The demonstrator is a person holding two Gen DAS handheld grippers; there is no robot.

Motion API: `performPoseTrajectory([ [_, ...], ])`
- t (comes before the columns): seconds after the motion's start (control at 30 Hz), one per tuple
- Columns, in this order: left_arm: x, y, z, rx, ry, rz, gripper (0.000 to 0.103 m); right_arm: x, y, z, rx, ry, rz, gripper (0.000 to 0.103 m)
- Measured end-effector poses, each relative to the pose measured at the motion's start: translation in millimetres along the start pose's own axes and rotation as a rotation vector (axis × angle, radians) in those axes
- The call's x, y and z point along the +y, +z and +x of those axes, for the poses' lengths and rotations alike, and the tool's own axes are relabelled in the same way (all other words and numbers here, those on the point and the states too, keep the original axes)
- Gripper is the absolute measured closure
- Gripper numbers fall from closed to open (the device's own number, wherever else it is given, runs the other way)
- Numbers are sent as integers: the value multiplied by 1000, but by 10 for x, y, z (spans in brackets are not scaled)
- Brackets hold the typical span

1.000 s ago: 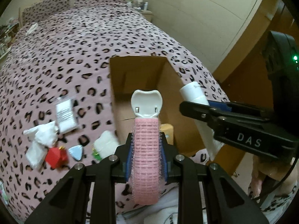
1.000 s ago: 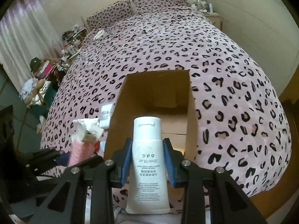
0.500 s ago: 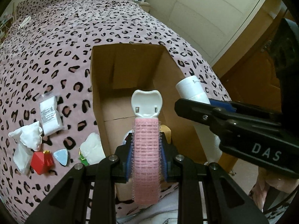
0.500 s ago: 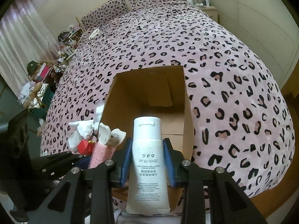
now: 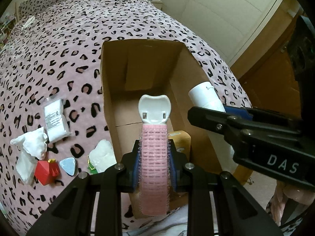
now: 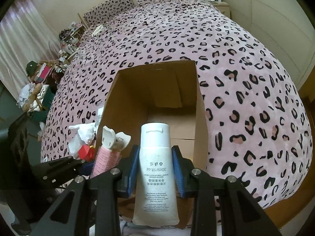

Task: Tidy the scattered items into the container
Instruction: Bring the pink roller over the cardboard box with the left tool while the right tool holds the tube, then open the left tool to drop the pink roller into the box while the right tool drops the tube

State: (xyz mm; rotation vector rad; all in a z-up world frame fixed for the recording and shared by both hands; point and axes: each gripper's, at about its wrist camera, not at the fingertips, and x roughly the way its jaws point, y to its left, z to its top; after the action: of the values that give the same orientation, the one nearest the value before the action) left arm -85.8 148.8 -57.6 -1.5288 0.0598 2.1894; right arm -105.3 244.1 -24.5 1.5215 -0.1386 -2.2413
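An open cardboard box [image 5: 110, 82] [image 6: 200, 106] lies on the leopard-print bed. My left gripper [image 5: 154, 163] is shut on a pink hair roller with a white clip [image 5: 154, 153] and holds it over the box's near end. My right gripper [image 6: 155, 169] is shut on a white lotion tube [image 6: 155, 169], also over the box's near end, right of the left gripper. The tube also shows in the left wrist view [image 5: 204, 96]. A yellow box [image 5: 180, 139] lies inside the cardboard box.
Left of the box lie a clear packet [image 5: 56, 122], a white cloth [image 5: 31, 149], a red house-shaped box [image 5: 46, 172], a blue triangle [image 5: 68, 165] and a white pouch [image 5: 103, 155]. Cluttered shelves [image 6: 39, 82] stand left of the bed.
Both grippers have moved forward and closer together over the near end of the box, each keeping its item. The box looms larger in both views.
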Motion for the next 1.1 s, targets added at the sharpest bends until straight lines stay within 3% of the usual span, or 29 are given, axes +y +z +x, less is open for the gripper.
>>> performPoseTrajectory([
  [1.1, -92, 8, 121, 14, 27, 38, 78, -173, -85, 237, 54, -18, 30, 70],
])
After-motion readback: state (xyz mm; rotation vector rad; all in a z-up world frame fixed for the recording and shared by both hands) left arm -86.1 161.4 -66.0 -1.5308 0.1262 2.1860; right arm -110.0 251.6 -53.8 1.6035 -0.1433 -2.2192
